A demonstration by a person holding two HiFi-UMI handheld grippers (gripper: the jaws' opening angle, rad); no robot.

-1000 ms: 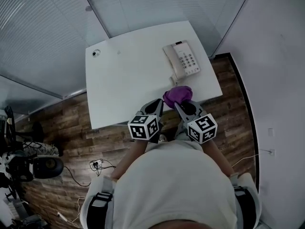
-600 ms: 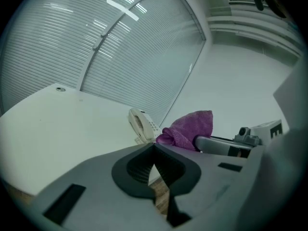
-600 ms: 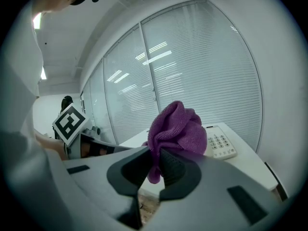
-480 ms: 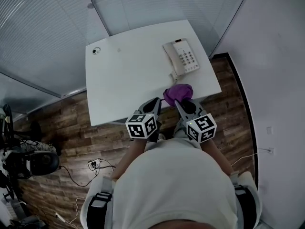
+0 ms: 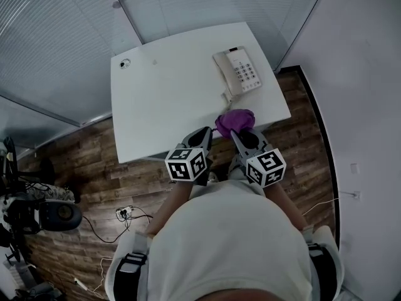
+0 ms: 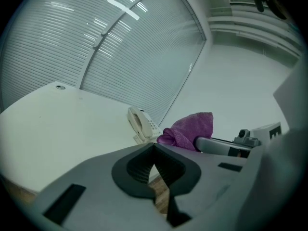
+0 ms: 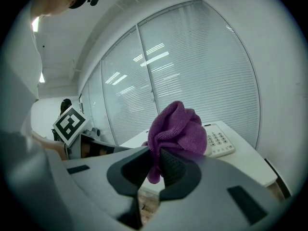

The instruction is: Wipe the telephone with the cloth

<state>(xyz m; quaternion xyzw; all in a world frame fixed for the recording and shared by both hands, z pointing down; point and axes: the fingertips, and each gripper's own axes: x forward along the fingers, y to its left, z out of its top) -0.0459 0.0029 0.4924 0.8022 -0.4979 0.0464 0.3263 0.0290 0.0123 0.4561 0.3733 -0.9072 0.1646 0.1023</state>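
Note:
A cream telephone (image 5: 237,73) lies near the far right corner of the white table (image 5: 169,99); it also shows in the left gripper view (image 6: 140,124) and behind the cloth in the right gripper view (image 7: 220,141). My right gripper (image 5: 233,132) is shut on a bunched purple cloth (image 5: 235,121), which it holds over the table's near edge, short of the phone. The cloth (image 7: 176,129) bulges above the pinching jaws in the right gripper view. My left gripper (image 5: 208,132) is beside it at the table's near edge, shut with nothing in it, the cloth (image 6: 190,131) to its right.
A small round fitting (image 5: 124,63) sits at the table's far left corner. Glass walls with blinds (image 5: 62,36) stand behind and left of the table, a white wall (image 5: 363,74) on the right. Cables and equipment (image 5: 44,215) lie on the wooden floor at the left.
None of the grippers or the cloth has visibly moved; only the head view has shifted slightly.

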